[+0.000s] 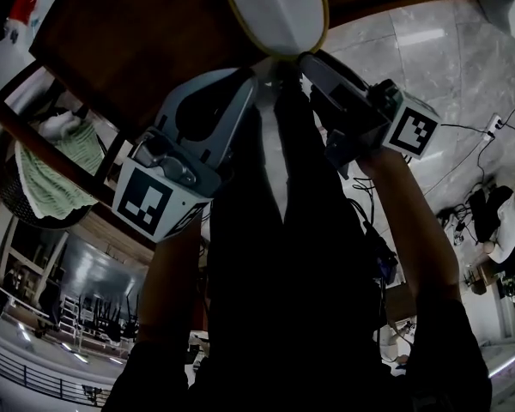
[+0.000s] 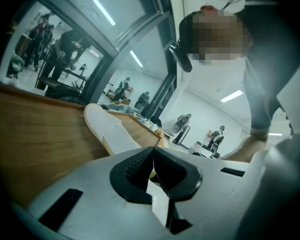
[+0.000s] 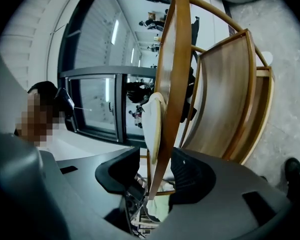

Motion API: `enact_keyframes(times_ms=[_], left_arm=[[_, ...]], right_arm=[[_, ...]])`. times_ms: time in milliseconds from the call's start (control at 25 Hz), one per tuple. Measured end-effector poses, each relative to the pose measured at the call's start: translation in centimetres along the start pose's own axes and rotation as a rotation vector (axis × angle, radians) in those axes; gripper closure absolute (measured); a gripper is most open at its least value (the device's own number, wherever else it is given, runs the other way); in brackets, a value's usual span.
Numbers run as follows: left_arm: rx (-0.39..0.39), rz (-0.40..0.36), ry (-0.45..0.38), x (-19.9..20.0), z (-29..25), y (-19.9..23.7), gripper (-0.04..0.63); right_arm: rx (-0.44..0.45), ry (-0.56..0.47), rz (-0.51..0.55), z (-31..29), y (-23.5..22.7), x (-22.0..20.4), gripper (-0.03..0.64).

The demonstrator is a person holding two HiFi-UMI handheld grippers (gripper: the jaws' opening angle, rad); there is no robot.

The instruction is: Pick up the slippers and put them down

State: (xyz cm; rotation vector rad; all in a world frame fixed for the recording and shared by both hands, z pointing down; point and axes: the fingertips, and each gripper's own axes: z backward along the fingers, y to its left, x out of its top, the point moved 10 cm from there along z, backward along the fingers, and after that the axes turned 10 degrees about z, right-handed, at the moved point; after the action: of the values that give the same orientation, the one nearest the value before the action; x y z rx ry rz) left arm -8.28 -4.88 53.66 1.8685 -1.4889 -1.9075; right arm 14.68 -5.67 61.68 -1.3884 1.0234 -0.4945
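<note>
The white fabric slipper with tan piping point(image 1: 275, 7) lies on the brown wooden worktop point(image 1: 137, 41) at twelve o'clock from both tongs, long axis running straight away, heel nearest the right tongs point(image 3: 157, 156), which gape unloaded astride the worktop's edge, while the left tongs point(image 2: 152, 151) sit clenched on nothing.

Wood table point(image 1: 129, 33), brown top, 1 white slipper point(image 1: 275, 7) flat on it, at edge

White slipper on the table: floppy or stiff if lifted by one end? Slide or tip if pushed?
Likely floppy: the slipper looks thin edge-on in the right gripper view, so the free end would probably droop. Probably light, being that thin. It lies flat on the wooden table, so a push should slide it rather than tip it.
</note>
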Motion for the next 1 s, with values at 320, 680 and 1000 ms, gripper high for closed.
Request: enact_keyframes(times_ms=[320,680,1000], left_arm=[[-0.015,0.001,0.005,-0.4,0.0,0.0,0.583],[-0.023,0.02,0.003,-0.8,0.1,0.0,0.583],[-0.034,0.029,0.029,-1.7,0.3,0.0,0.583]], right_arm=[[-0.006,0.0,-0.048,0.3,-0.2,-0.5,0.443],[-0.001,0.01,-0.083,-0.1,-0.5,-0.2,0.446],[0.011,0.012,-0.071,-0.1,-0.6,-0.1,0.511]])
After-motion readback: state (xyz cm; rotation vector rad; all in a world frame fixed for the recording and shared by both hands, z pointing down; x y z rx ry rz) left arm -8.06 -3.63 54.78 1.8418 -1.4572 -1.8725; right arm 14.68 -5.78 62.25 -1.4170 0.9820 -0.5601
